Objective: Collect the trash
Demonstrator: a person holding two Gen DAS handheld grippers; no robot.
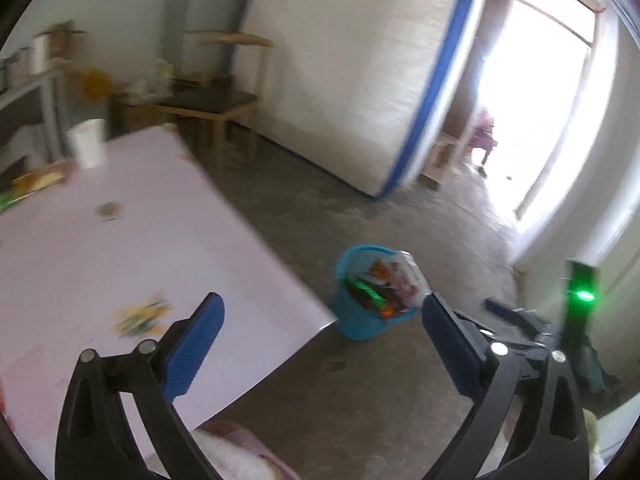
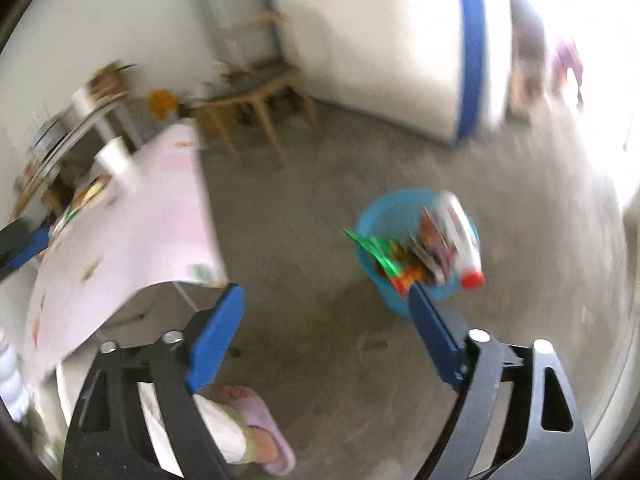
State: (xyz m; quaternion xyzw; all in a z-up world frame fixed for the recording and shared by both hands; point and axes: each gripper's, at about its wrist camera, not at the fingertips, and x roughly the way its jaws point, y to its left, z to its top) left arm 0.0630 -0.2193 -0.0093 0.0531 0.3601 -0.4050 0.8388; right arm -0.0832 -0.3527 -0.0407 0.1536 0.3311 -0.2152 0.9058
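A blue trash basket (image 1: 362,322) stands on the concrete floor off the table's corner, full of colourful wrappers (image 1: 384,286). It also shows in the right wrist view (image 2: 380,216), with a white bottle with a red cap (image 2: 460,240) sticking out of it. My left gripper (image 1: 320,340) is open and empty, over the table corner and floor. My right gripper (image 2: 326,320) is open and empty, above the floor near the basket. A yellow-green wrapper (image 1: 140,316) and a small scrap (image 1: 107,210) lie on the pink table (image 1: 160,240).
A white cup (image 1: 86,148) and flat packets (image 1: 36,182) sit at the table's far end. A wooden chair (image 1: 224,104), a metal shelf (image 1: 36,92) and a leaning mattress (image 1: 360,80) stand behind. A bright doorway (image 1: 540,100) is at right. My slippered foot (image 2: 260,420) is below.
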